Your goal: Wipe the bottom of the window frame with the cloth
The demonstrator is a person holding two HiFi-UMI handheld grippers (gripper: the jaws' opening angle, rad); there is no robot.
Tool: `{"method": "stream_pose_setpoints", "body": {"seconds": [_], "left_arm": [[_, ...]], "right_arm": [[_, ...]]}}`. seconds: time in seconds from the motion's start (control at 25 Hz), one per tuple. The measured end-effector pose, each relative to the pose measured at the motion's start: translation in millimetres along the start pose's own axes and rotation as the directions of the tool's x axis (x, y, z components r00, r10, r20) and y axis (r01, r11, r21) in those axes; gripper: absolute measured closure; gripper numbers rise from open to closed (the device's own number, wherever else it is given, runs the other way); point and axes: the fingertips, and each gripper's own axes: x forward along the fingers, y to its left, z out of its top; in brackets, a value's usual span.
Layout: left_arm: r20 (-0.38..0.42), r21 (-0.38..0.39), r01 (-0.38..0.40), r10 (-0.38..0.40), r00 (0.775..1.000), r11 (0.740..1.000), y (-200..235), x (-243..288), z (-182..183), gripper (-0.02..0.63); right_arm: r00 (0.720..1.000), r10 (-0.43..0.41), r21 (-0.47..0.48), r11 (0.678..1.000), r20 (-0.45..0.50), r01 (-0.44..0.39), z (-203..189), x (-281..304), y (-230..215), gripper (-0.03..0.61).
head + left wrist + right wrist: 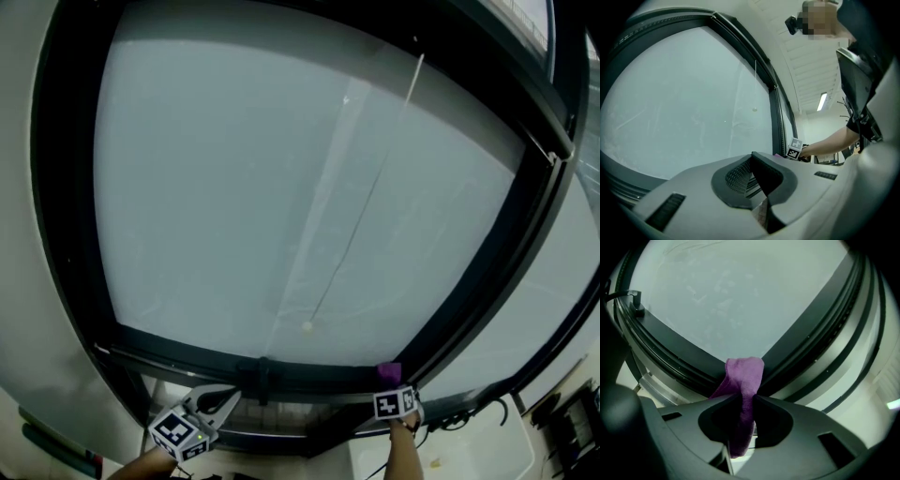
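The window's black bottom frame [187, 358] runs low across the head view. A purple cloth [388, 372] sits at its right end, where the bottom rail meets the slanting upright. My right gripper [393, 386] is shut on the cloth [743, 378], whose folded top presses into that frame corner [776, 359] while its tail hangs down between the jaws of the right gripper [745, 398]. My left gripper [225, 397] hovers just below the rail's middle, apart from the cloth. In its own view the left gripper [751, 158] has its jaws closed tip to tip, holding nothing.
A black latch [262, 379] sticks out of the bottom rail between the two grippers; the latch [636, 304] also shows at far left in the right gripper view. A blind cord with a bead [307, 326] hangs before the glass. Cables [469, 412] and a white ledge [459, 455] lie below right.
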Motion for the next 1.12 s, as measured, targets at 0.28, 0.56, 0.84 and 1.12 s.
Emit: {"method": "stream_pose_setpoints", "body": {"seconds": [0.28,0.56,0.84,1.12], "left_arm": [[0.011,-0.011,0.013,-0.013,1.0,1.0,5,-18,8,0.609],[0.028,0.002,0.003,-0.003,1.0,1.0,17,-41,17,0.609],[0.029,0.016,-0.11,0.11,0.994,0.994,49,-75,20,0.609],[0.024,-0.044,-0.232,0.233,0.972,0.972,62,-125,10,0.609]], "right_arm": [[0.961,0.096,0.325,0.928,0.26,-0.181,-6,-51,-2,0.503],[0.812,0.102,0.433,0.804,0.575,-0.408,12,-135,27,0.503],[0.618,0.09,0.373,0.727,0.781,-0.577,-8,-204,71,0.503],[0.555,0.093,0.329,0.72,0.827,-0.611,-22,-227,123,0.505]]}}
